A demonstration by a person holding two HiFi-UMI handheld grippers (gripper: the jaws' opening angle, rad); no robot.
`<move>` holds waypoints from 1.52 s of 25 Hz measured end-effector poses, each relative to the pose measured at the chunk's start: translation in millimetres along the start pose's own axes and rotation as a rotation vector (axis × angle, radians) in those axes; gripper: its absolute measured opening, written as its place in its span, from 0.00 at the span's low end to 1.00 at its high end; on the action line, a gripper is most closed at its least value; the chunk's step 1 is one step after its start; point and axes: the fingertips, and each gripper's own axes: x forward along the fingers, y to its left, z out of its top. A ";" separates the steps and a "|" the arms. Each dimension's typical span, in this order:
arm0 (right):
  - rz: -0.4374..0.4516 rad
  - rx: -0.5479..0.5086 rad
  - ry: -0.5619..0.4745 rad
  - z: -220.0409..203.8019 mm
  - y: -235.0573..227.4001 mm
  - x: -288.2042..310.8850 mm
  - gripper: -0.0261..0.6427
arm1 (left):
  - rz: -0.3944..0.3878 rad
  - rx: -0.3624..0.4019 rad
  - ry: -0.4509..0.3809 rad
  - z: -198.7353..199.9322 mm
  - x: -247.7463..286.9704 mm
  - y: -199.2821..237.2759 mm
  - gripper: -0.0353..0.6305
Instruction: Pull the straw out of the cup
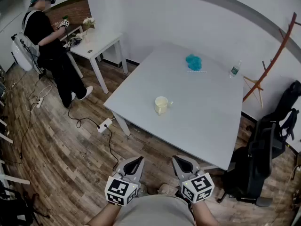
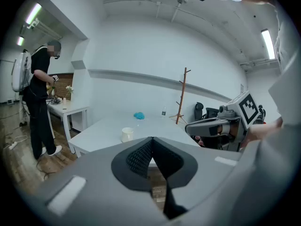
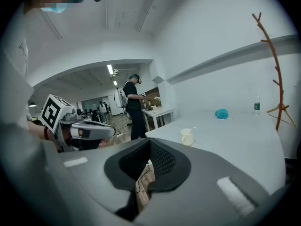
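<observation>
Both grippers sit lowest in the head view, close against the operator's body and short of the table (image 1: 202, 126) edge. Left gripper (image 1: 134, 166): jaws together at the tips, nothing between the pads. Right gripper (image 1: 184, 165): jaws likewise pressed together and empty. Each points slightly below level toward the table, side by side. This reads as a neutral carrying posture, which suggests the approach has not begun.

Cup (image 1: 161, 105): cream-coloured and upright, standing alone near the middle of the white table, well apart from both grippers. Straw (image 3: 194, 127): in the right gripper view a short pale stub rises from the cup rim. It is too small to confirm further detail, but it is judged to be the straw, not yet pulled out. The cup stands in the open with clearance all round, so one gripper could steady it while the other takes the straw.

Other items: a blue object (image 1: 193, 62) and a bottle (image 1: 234, 70) lie toward the far edge, well apart from the cup and clear of the likely working path. A second person (image 1: 47, 41) stands at a separate small table, uninvolved.

Next move, as judged: open the jaws before reaching, since closed pads cannot admit the straw.
</observation>
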 end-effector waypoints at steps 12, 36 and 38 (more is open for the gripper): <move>-0.024 0.003 -0.021 1.7 7.1 -4.8 0.05 | -0.026 0.008 -0.010 3.8 -6.5 -4.4 0.08; -0.085 0.104 -0.006 -17.0 34.0 22.5 0.05 | -0.109 0.024 0.015 -11.2 -19.6 31.2 0.08; -0.078 0.105 -0.008 -15.3 25.7 29.2 0.05 | -0.107 0.025 0.018 -9.3 -9.5 35.1 0.08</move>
